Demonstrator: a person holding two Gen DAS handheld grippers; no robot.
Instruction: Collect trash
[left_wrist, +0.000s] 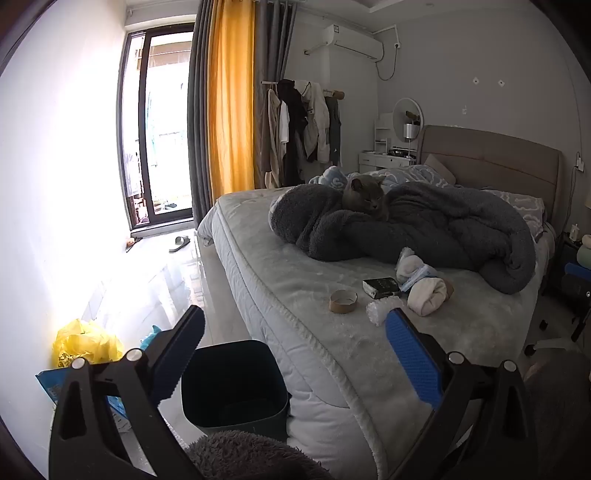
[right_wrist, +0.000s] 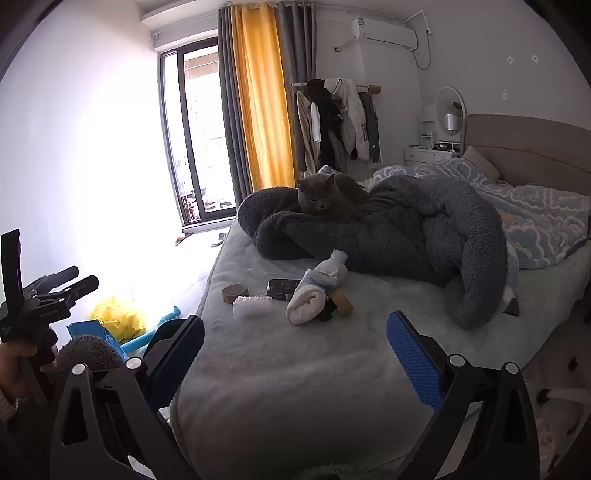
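Small litter lies on the grey bed (left_wrist: 295, 280): a cardboard tape ring (left_wrist: 343, 301) (right_wrist: 234, 291), a crumpled clear plastic piece (left_wrist: 378, 310) (right_wrist: 253, 306), a black box (left_wrist: 382, 287) (right_wrist: 282, 289), and a tissue pack (right_wrist: 319, 277) on a rolled white cloth (left_wrist: 426, 293) (right_wrist: 306, 302). A dark bin (left_wrist: 232, 387) stands on the floor against the bed's corner. My left gripper (left_wrist: 295, 354) hovers open above the bin and bed edge, short of the litter, with nothing between its fingers. My right gripper (right_wrist: 295, 354) is open over the bed's near part, also holding nothing.
A grey cat (right_wrist: 325, 195) rests on a heaped dark blanket (right_wrist: 406, 236) behind the litter. A yellow bag (left_wrist: 86, 341) and blue packaging (right_wrist: 88, 328) lie on the floor by the white wall. A hand (right_wrist: 14, 358) holds the left tool at the right wrist view's left edge.
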